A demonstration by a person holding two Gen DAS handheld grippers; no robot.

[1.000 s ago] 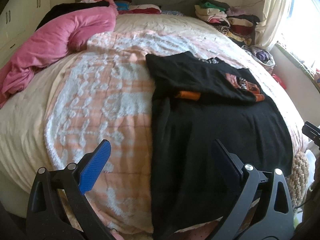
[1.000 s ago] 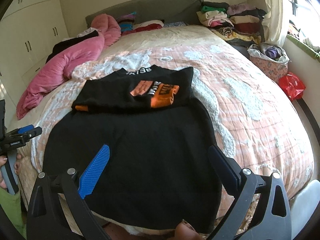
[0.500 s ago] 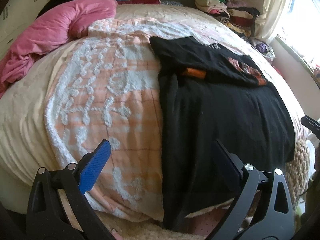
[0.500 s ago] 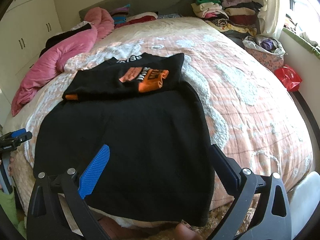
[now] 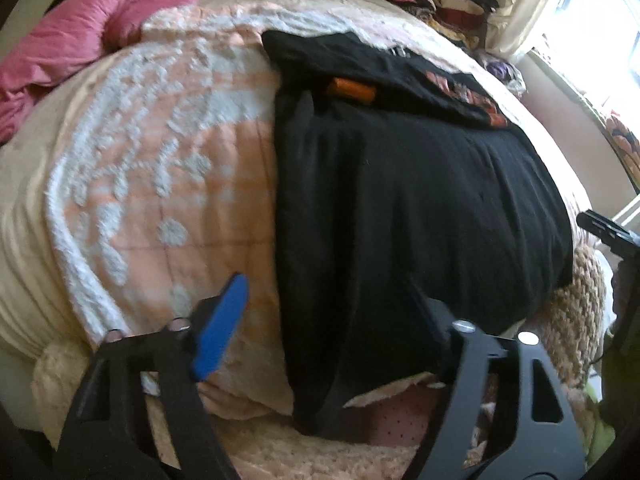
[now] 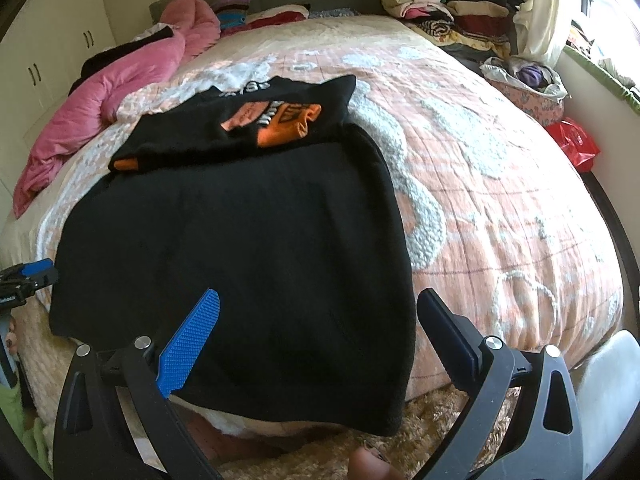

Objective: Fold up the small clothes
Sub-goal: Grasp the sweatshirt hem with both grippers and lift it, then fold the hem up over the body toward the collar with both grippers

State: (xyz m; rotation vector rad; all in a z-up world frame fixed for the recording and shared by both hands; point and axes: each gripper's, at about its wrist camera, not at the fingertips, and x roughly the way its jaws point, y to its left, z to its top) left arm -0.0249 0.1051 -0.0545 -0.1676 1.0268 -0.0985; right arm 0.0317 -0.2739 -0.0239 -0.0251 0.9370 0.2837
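A black top (image 6: 240, 240) with an orange print (image 6: 288, 120) lies flat on the bed, its upper part folded down over itself. Its near hem hangs over the bed's front edge. My left gripper (image 5: 328, 292) hovers at the hem's left corner (image 5: 320, 380); its jaws are closing, with black cloth between them, and the pads are not pressing on it. It also shows as the left gripper (image 6: 24, 280) at the frame's edge. My right gripper (image 6: 319, 296) stands wide open over the hem's right corner, touching nothing; the right gripper (image 5: 608, 232) appears at the far right too.
A peach and white quilt (image 6: 500, 200) covers the bed. A pink duvet (image 6: 100, 96) is bunched at the far left. Stacks of folded clothes (image 6: 448, 12) sit at the headboard's right, with a laundry basket (image 6: 524, 88) and red bag (image 6: 572, 140) beside the bed. A shaggy rug (image 6: 440, 420) lies below.
Both grippers have sunk and tipped down toward the top's near hem, which now fills more of each view. The left jaws have narrowed; the right jaws stay wide.
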